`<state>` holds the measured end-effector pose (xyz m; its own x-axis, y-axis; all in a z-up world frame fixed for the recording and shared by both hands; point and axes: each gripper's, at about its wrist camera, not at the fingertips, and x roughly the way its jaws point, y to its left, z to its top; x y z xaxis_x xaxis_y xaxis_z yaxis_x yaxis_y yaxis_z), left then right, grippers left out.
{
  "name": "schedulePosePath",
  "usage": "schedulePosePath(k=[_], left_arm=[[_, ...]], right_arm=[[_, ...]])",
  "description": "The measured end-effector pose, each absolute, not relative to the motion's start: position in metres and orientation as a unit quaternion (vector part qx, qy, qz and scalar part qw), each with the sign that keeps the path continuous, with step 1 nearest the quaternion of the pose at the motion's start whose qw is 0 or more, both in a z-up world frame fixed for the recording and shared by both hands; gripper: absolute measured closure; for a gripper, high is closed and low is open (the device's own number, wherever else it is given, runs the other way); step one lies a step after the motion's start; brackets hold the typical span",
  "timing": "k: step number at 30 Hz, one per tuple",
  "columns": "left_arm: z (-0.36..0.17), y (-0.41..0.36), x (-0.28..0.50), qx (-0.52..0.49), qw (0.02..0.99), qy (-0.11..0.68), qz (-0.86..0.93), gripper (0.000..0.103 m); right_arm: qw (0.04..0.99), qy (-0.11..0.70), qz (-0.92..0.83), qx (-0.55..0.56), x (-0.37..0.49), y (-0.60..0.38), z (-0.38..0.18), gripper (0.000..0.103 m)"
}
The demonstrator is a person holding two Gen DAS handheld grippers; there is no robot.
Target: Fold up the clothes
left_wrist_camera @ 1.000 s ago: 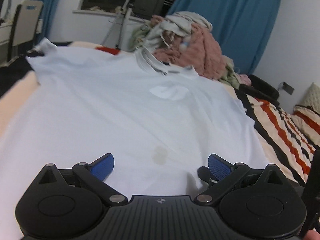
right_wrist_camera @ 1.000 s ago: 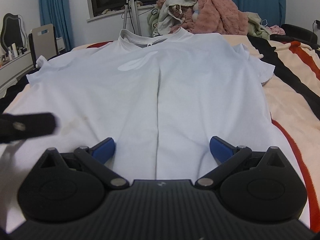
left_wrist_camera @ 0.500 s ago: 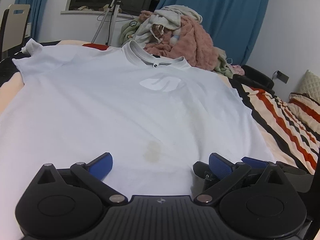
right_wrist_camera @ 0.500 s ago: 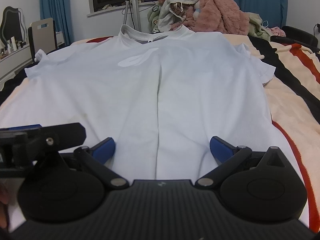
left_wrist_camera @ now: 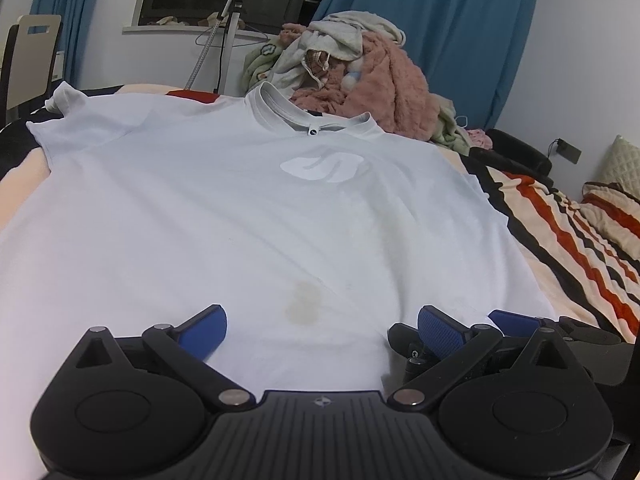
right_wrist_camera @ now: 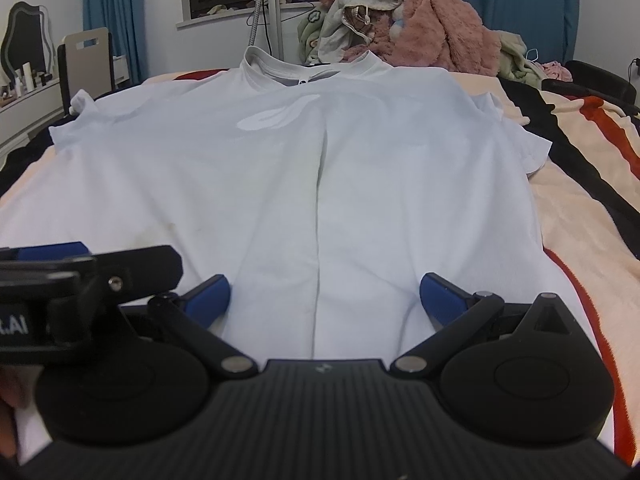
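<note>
A white T-shirt (left_wrist_camera: 248, 208) lies spread flat, front up, on the bed, collar at the far end; it fills the right wrist view (right_wrist_camera: 320, 168) too. It has a pale chest logo (left_wrist_camera: 324, 168) and a yellowish stain (left_wrist_camera: 302, 304) near the hem. My left gripper (left_wrist_camera: 320, 328) is open and empty over the hem near the stain. My right gripper (right_wrist_camera: 324, 296) is open and empty over the hem, astride a lengthwise crease (right_wrist_camera: 320, 216). Each gripper shows at the edge of the other's view, side by side.
A striped blanket (left_wrist_camera: 580, 232) covers the bed to the right of the shirt. A pile of clothes (left_wrist_camera: 360, 80) sits behind the collar. A tripod (right_wrist_camera: 272, 12) stands at the far wall, a chair (right_wrist_camera: 86, 60) at the left.
The left gripper has swung right and drawn in beside the right gripper at the hem. The right gripper has barely moved. Both stay open.
</note>
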<state>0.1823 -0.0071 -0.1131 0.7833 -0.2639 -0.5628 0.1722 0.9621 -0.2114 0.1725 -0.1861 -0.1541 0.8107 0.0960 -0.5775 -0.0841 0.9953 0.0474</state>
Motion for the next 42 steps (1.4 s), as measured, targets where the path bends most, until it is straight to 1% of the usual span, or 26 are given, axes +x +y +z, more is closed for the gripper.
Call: schedulePosePath(k=[42], left_arm=[[-0.113, -0.006, 0.172, -0.063, 0.95, 0.292, -0.094, 0.001]], right_arm=[[0.953, 0.3, 0.052, 0.006, 0.172, -0.184, -0.154, 0.0]])
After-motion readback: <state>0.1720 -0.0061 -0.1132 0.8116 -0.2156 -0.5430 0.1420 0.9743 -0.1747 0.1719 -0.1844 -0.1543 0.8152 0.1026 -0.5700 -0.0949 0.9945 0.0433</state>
